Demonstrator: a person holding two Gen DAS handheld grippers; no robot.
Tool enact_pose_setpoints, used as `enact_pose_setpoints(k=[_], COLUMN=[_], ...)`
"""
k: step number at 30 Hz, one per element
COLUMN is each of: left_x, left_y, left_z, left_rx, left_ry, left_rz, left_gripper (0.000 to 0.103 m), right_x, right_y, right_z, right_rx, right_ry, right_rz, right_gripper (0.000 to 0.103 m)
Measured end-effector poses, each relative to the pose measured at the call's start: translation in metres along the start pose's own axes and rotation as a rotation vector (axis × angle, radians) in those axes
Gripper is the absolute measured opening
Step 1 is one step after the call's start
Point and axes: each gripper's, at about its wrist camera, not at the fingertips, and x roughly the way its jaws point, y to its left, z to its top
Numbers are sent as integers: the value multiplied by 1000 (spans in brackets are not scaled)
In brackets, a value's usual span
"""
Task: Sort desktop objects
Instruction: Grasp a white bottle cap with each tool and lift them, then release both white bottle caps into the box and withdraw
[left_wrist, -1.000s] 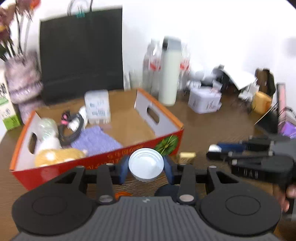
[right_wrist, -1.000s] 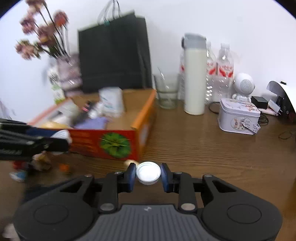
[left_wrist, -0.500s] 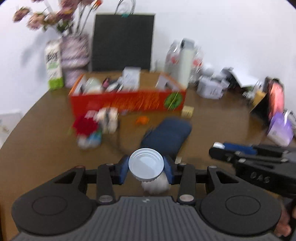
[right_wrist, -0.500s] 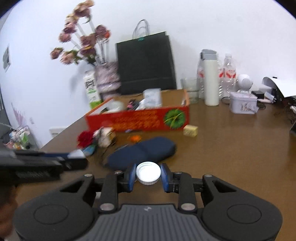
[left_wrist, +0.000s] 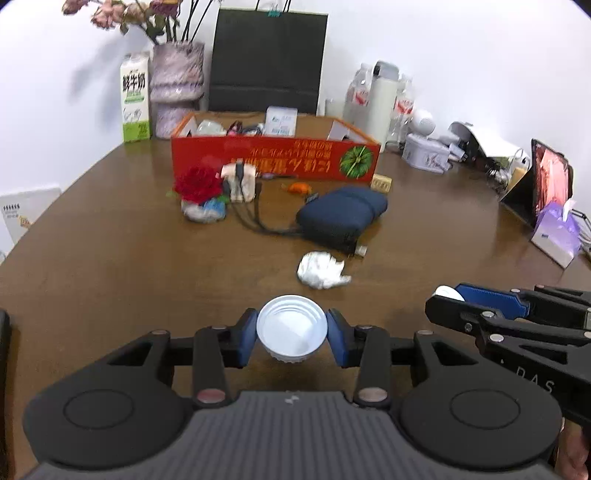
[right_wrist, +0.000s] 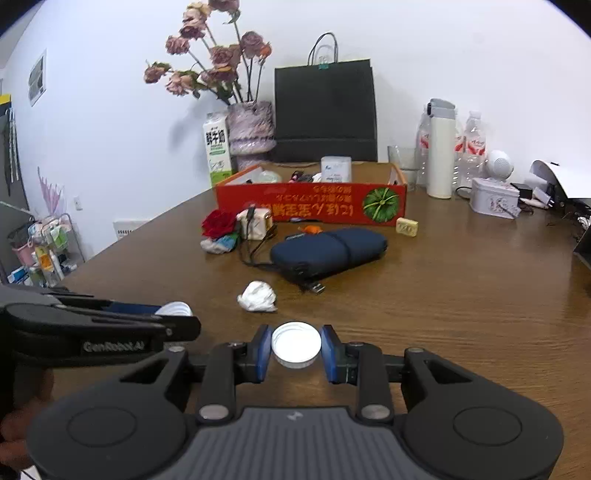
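My left gripper (left_wrist: 291, 334) is shut on a wide white jar lid (left_wrist: 291, 328), hollow side toward the camera, over the near part of the wooden table (left_wrist: 110, 266). My right gripper (right_wrist: 295, 347) is shut on a smaller white lid (right_wrist: 296, 343). Each gripper shows at the edge of the other's view: the right one (left_wrist: 443, 295) and the left one (right_wrist: 177, 308). Farther off lie a crumpled white tissue (left_wrist: 321, 269), a dark blue pouch (left_wrist: 341, 216) with black cables, a red rose (left_wrist: 197, 182) and an open red cardboard box (left_wrist: 275, 158) holding several items.
Behind the box stand a black paper bag (left_wrist: 267, 61), a vase of dried flowers (left_wrist: 177, 88), a milk carton (left_wrist: 136, 98), a white thermos (left_wrist: 382, 101) and bottles. A tin (left_wrist: 424, 157), a tissue pack (left_wrist: 556, 230) and a small yellow block (right_wrist: 406, 226) sit to the right.
Both grippers have pulled back from the red box toward the near side of the table, each keeping its lid. The box, pouch and tissue now lie well ahead.
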Motion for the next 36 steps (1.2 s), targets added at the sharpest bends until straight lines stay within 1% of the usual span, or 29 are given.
enact_pose_setpoints(k=[2,3,5,7,9,13,15,16,18,19,21,22,24,25,26,28,29,30,31,32,33,35,36], left_x=[3,6,13,22,38,79,111,128,174,202,254,274,320,340,351,370,376,379,381,382,380,376,374], left_y=[-1,-3,-4,-7,-10,-13,-17,-18,-20,-21,-22,-20,-19,-18,-17,-16,-14,-12,-10,-8,-6,-6,-7], left_z=[14,23,55,95,137,204,235,247,271,280,289,291,297,299,301,304,305,305,306,305,305,303,302], left_rx=[-3,-3,-12,-32,-13,43,92,97,107,113,148,151,167,150,147,156,138,126,115,105,101,132,158], left_ry=[-1,-4,-26,-45,-54,-86,-73,-67,-18,6,61,83,195,229,240,253,253,256,261,256,242,224,223], left_rz=[-30,-58,-115,-155,-194,-146,-146,-130,-102,-87,-106,-104,-121,-105,-87,-72,-69,-80,-107,-130,-138,-144,-142], left_gripper=[41,41,41,41,41,41,41,41,41,41,41,41,41,41,41,42,42,50,57,69,75,75,75], right_x=[1,3,8,16,27,59,86,104,149,170,219,240,282,299,317,353,367,379,390,398,401,401,398], right_y=[-9,-16,-30,-47,-63,-91,-104,-112,-128,-137,-151,-155,-160,-161,-161,-161,-162,-162,-161,-159,-158,-160,-161], right_z=[7,15,35,66,100,157,187,203,235,247,267,274,288,293,297,304,306,306,305,306,305,304,304], right_rx=[11,22,47,64,56,51,54,74,111,134,132,139,137,132,114,95,90,85,76,61,54,53,62], right_ry=[-18,-22,-39,-72,-104,-120,-107,-99,-51,-37,17,39,106,124,152,201,229,246,267,280,278,260,244], right_rz=[-14,-17,-21,-19,-32,-47,-29,-17,28,35,39,31,37,28,9,-29,-38,-54,-69,-77,-81,-86,-91], right_gripper=[27,27,27,27,27,27,27,27,27,27,27,27,27,27,27,27,27,28,28,31,42,52,52])
